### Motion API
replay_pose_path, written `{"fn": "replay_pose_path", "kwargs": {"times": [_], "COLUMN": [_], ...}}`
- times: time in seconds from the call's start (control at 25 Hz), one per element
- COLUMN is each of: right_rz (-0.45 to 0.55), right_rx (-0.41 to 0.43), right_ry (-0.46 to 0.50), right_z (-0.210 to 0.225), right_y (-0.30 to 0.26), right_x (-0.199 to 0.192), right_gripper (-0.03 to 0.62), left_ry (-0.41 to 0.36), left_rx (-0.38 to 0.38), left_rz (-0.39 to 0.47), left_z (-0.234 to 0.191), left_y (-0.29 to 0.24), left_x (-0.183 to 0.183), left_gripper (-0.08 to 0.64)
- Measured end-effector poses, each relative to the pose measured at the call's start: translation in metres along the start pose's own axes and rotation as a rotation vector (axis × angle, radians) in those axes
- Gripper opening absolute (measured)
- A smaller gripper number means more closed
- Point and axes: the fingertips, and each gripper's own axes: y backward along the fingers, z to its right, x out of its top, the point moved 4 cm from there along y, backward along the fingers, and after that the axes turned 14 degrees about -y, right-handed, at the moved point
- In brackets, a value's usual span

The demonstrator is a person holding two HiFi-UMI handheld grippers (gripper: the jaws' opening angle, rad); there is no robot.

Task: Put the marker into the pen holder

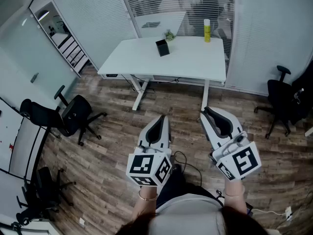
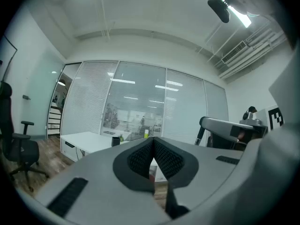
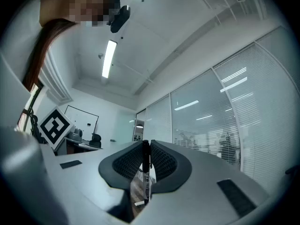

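A black marker stands upright between the pads of my right gripper, which is shut on it. In the head view the right gripper is held over the wooden floor, well short of the white table, and the marker does not show there. The black pen holder stands on the table's far left part, also seen small in the left gripper view as the pen holder. My left gripper hangs beside the right one, its jaws shut with nothing between them.
A yellow bottle and a small plant stand at the table's back edge. Black office chairs stand at the left and right. Glass walls with blinds close the room behind the table. A cable lies on the floor.
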Motion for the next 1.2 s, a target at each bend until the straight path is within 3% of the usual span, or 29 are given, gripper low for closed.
{"fn": "replay_pose_path", "kwargs": {"times": [0.52, 0.8, 1.2], "right_rz": [-0.044, -0.032, 0.014], "right_rx": [-0.018, 0.023, -0.002], "right_ry": [-0.033, -0.074, -0.029], "right_z": [0.023, 0.027, 0.035], "right_y": [-0.069, -0.115, -0.184], "right_x": [-0.023, -0.034, -0.043], "right_gripper": [0.076, 0.077, 0.076], "left_ry": [0.026, 0.041, 0.031], "left_rx": [-0.036, -0.051, -0.093], "left_rz": [-0.004, 0.011, 0.024], "left_z": [-0.049, -0.086, -0.139], "left_y": [-0.047, -0.076, -0.11], "left_x": [-0.018, -0.025, -0.035], "left_gripper": [0.018, 0.018, 0.018]}}
